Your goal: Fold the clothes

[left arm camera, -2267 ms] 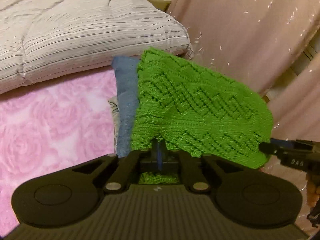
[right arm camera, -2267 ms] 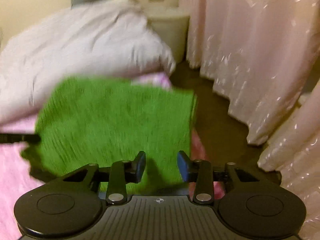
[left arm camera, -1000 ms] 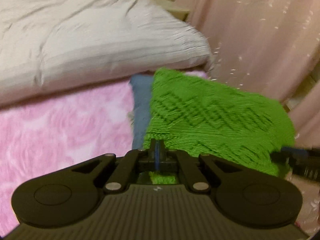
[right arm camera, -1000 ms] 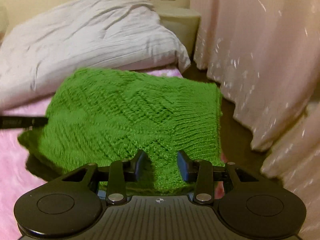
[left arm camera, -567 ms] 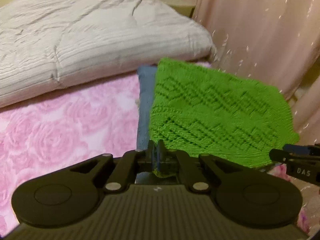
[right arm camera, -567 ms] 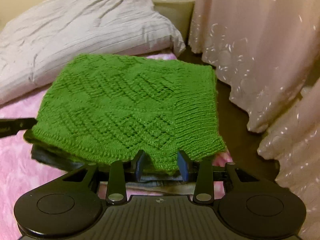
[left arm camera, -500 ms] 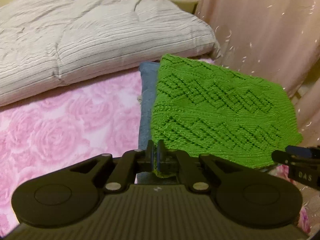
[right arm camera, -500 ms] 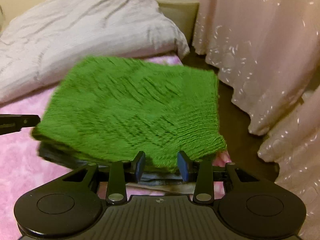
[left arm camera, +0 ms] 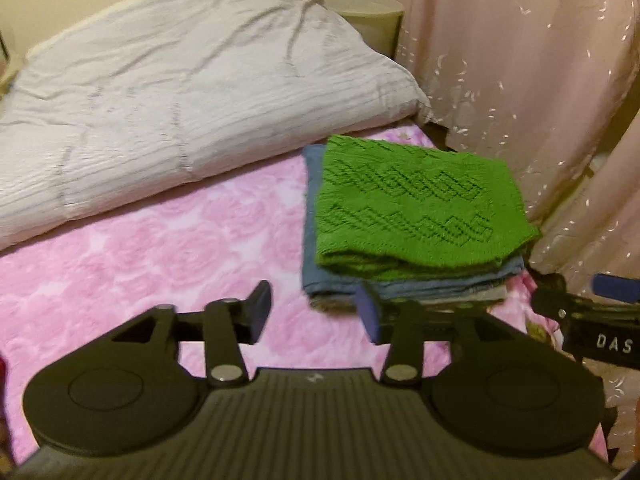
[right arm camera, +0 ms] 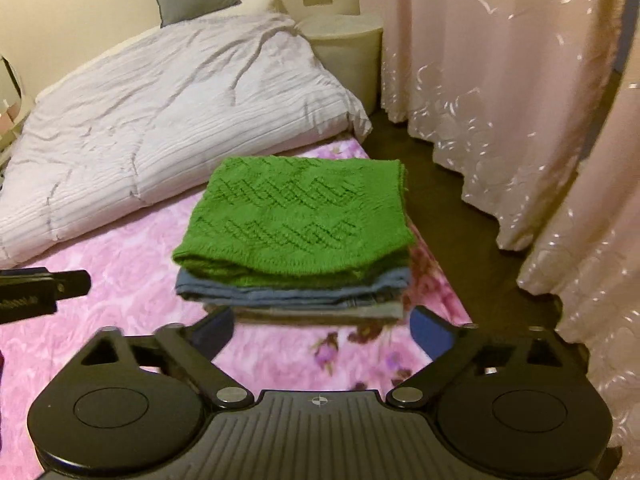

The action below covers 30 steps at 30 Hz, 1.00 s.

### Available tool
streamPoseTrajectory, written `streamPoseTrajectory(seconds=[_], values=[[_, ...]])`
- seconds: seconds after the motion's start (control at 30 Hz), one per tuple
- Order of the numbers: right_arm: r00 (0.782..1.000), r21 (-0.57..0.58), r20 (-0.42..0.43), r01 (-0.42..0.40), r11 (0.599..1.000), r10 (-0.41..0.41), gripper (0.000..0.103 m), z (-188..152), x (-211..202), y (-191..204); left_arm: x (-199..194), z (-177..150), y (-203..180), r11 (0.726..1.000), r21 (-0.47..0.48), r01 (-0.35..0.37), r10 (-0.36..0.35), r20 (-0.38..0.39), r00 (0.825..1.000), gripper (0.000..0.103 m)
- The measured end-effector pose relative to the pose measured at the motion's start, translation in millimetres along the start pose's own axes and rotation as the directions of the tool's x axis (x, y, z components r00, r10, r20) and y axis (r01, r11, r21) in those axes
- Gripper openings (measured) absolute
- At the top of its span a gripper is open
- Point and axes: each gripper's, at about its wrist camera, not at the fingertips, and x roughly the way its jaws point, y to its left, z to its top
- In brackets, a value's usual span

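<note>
A folded green knit sweater [left arm camera: 416,208] [right arm camera: 296,216] lies on top of a stack of folded clothes, over a blue denim piece [left arm camera: 316,276] [right arm camera: 280,294] and a grey one [right arm camera: 320,313]. The stack rests on the pink rose-print bedspread [left arm camera: 160,248] [right arm camera: 120,292] near the bed's right edge. My left gripper [left arm camera: 314,312] is open, just in front and left of the stack, holding nothing. My right gripper [right arm camera: 322,328] is open wide, just before the stack's near edge, also empty. Each gripper shows at the edge of the other's view.
A rumpled white striped duvet [left arm camera: 180,92] [right arm camera: 168,104] covers the far half of the bed. Pink curtains [left arm camera: 520,60] [right arm camera: 500,100] hang to the right past a strip of dark floor [right arm camera: 460,220]. A round pale bedside stand [right arm camera: 344,52] sits at the back.
Both grippers let go of the green sweater and opened. It now lies flat on the stack, and both grippers have drawn back from it.
</note>
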Motion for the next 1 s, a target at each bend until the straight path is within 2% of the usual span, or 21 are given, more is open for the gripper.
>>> streamPoseTrajectory(seconds=[0.03, 0.2, 0.4, 0.7, 1.0], values=[[1.0, 0.002, 0.006, 0.002, 1.0, -0.002, 0.098, -3.0, -11.4, 2.0, -11.4, -3.0, 2.0, 1.0, -0.003, -0.007, 0.007, 0.006, 1.0, 0.049], [0.999, -0.002, 0.052, 0.015, 1.0, -0.015, 0.098, -16.6, -63.5, 14.4, -67.2, -21.2, 8.0, 1.0, 0.024, -0.019, 0.018, 0.054, 0.998, 0.065], [0.994, -0.018, 0.094, 0.052, 0.998, -0.05, 0.098, -41.6, -118.3, 32.1, -120.9, -43.2, 16.3, 0.999, 0.01, 0.046, -0.046, 0.093, 0.995, 0.065], [0.993, 0.034, 0.106, 0.055, 0.998, -0.058, 0.099, -77.3, -176.2, 62.1, -179.8, -81.2, 35.7, 1.0, -0.006, 0.03, -0.029, 0.105, 0.994, 0.065], [0.991, 0.111, 0.107, 0.066, 0.992, -0.078, 0.099, -113.0, -208.8, 93.9, -226.3, -123.5, 58.6, 0.998, 0.043, 0.052, -0.057, 0.124, 0.991, 0.065]])
